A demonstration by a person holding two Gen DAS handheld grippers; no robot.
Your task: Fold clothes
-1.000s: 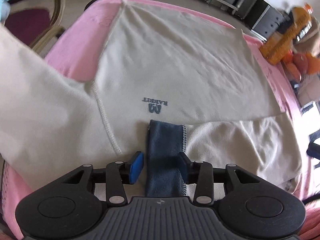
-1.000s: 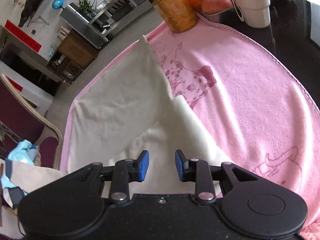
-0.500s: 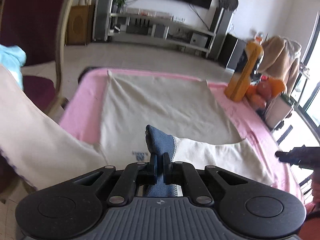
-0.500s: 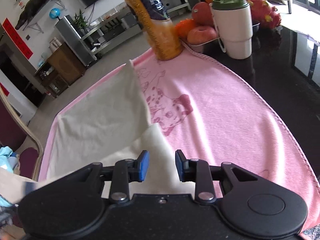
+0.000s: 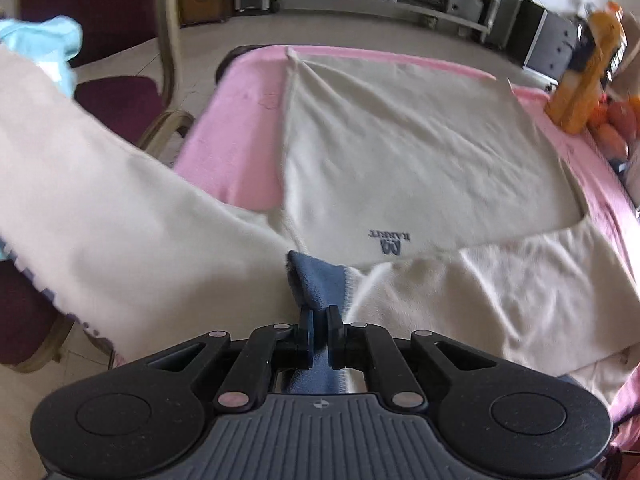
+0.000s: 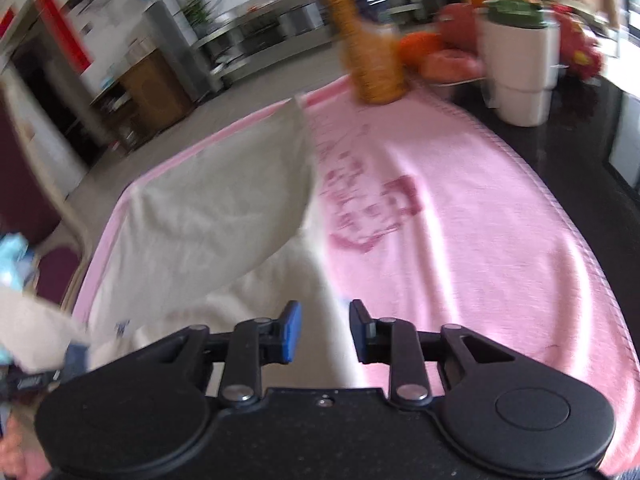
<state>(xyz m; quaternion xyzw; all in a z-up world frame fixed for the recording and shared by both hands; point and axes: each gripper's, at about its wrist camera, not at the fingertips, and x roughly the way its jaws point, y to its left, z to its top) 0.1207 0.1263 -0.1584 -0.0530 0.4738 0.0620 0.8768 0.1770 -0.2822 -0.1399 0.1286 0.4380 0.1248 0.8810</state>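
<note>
**Cream garment, collar held**

Left gripper [image 5: 319, 322] — jaws closed tight on the blue ribbed collar [image 5: 320, 280] of the cream fleece sweatshirt [image 5: 400, 152]. Ahead of it the sweatshirt body lies flat on the pink printed blanket [image 6: 460, 208]; one sleeve [image 5: 88, 208] trails off to its left.

Right gripper [image 6: 322, 330] — jaws apart, holding nothing, cream cloth beneath. Beyond: tall orange bottle [image 6: 372, 40], white lidded cup [image 6: 520, 60].
</note>
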